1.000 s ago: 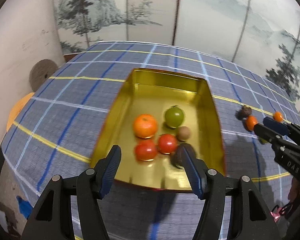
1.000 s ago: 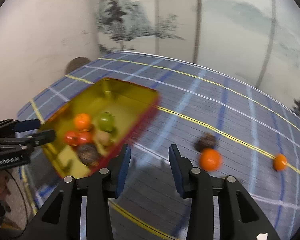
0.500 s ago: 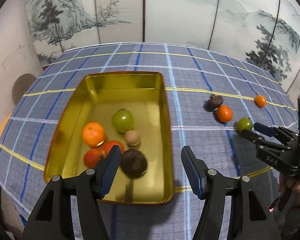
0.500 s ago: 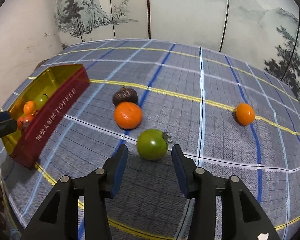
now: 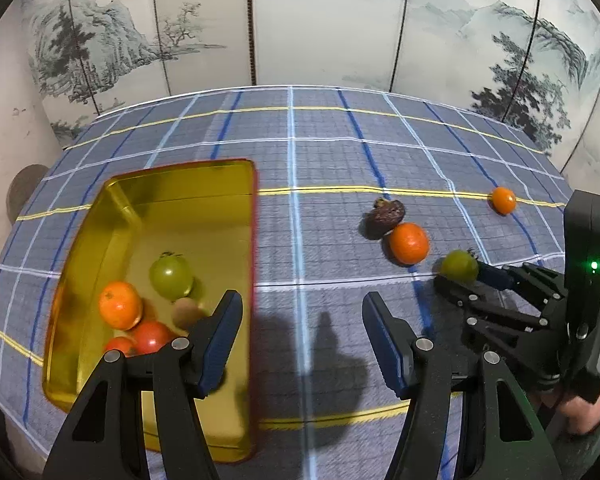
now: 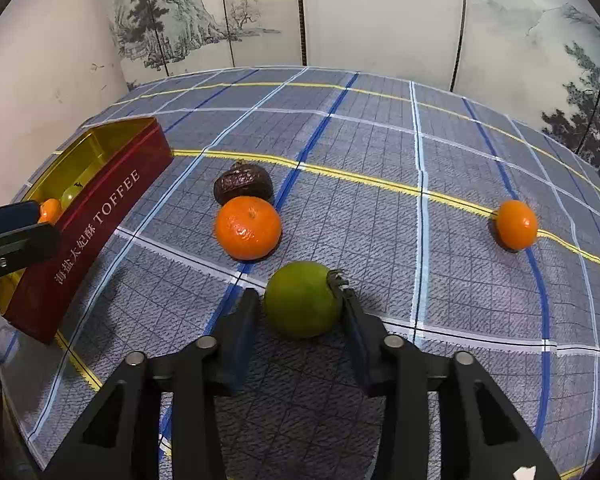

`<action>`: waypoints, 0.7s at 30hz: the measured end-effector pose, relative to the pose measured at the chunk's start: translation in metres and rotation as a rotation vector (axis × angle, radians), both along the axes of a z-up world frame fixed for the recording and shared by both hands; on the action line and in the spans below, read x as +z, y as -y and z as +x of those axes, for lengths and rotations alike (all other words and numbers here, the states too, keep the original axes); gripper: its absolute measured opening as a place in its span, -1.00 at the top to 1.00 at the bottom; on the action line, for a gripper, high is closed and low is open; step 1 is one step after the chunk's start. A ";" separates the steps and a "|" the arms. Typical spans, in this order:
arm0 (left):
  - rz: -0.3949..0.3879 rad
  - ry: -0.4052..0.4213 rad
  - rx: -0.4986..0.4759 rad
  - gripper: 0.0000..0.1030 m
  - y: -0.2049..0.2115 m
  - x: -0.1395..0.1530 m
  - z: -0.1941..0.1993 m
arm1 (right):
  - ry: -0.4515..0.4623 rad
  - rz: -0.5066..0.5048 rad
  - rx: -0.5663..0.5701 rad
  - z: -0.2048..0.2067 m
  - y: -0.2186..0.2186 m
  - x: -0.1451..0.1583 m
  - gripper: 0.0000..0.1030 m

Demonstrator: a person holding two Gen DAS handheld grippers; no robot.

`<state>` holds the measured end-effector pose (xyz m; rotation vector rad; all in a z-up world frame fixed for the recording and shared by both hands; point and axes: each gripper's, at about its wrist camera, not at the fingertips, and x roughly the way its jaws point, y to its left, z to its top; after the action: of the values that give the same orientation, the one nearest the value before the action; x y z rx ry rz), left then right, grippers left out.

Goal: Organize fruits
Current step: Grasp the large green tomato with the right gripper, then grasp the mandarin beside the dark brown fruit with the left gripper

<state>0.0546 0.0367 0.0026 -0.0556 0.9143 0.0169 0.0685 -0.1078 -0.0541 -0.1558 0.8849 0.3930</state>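
Observation:
A gold tin with red sides [image 5: 112, 216] [image 6: 100, 208] holds a green tomato [image 5: 171, 276], an orange [image 5: 120, 305], a small brown fruit [image 5: 186, 312] and red tomatoes [image 5: 150, 336]. My left gripper [image 5: 302, 336] is open and empty beside the tin's right wall. My right gripper [image 6: 298, 320] is open, its fingers on either side of a loose green tomato [image 6: 302, 299] [image 5: 459, 266] on the cloth; contact is unclear. Beyond it lie a large orange [image 6: 247, 227], a dark wrinkled fruit [image 6: 243, 184] and a small orange [image 6: 516, 224].
The table is covered with a blue checked cloth [image 6: 380, 152] with yellow lines. A painted folding screen [image 5: 300, 20] stands behind it. A white wall is at the left. The person's hand [image 5: 580, 412] holds the right gripper at the right edge.
My left gripper has swung right, off the tin and over the cloth. My right gripper has moved forward so the green tomato now sits between its fingers.

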 end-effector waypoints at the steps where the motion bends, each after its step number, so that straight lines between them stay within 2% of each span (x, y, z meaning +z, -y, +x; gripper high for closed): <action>1: 0.000 -0.004 -0.003 -0.23 0.003 -0.001 0.002 | 0.001 0.001 0.002 0.001 0.000 0.000 0.34; 7: -0.021 -0.019 -0.026 -0.23 0.020 -0.006 0.012 | 0.019 -0.010 -0.020 0.003 0.010 0.001 0.36; 15: -0.084 -0.051 -0.022 -0.23 0.033 -0.020 0.033 | 0.036 -0.054 -0.141 0.024 0.060 0.002 0.36; 21: -0.100 -0.079 -0.029 -0.23 0.047 -0.031 0.049 | 0.041 -0.069 -0.221 0.038 0.095 0.002 0.36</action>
<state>0.1033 -0.0108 -0.0280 -0.1349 0.9941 -0.0542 0.1061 -0.2032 -0.0518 -0.1279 0.8660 0.1530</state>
